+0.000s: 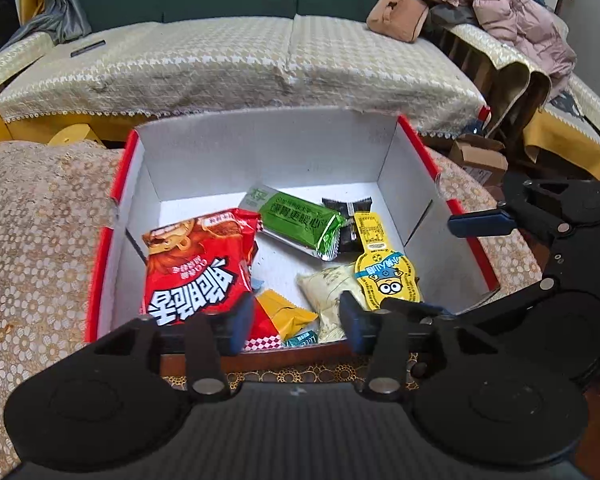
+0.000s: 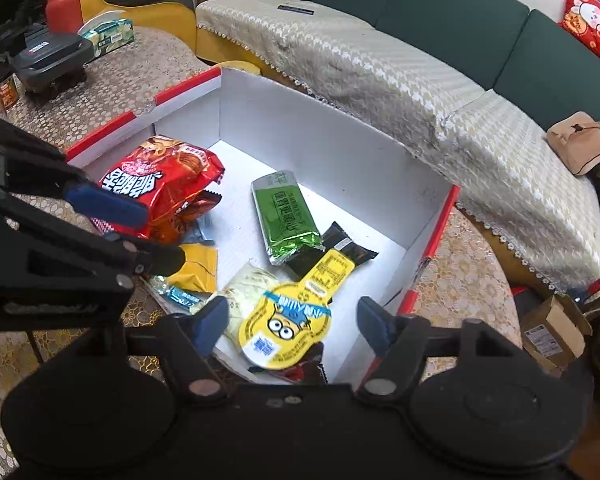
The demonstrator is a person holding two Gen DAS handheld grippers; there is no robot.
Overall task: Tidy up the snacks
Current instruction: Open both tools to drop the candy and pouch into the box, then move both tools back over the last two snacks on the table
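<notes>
A red-rimmed white cardboard box on the table holds several snacks: a big red bag, a green pack, a yellow cartoon-lid pack, a pale pack, an orange pack and a black wrapper. My left gripper is open and empty over the box's near edge. My right gripper is open and empty above the yellow pack.
A lace-covered table carries the box. A sofa with a patterned cover lies behind, with a tan bag and a pink jacket. A red bottle, tissue box and cardboard box stand around.
</notes>
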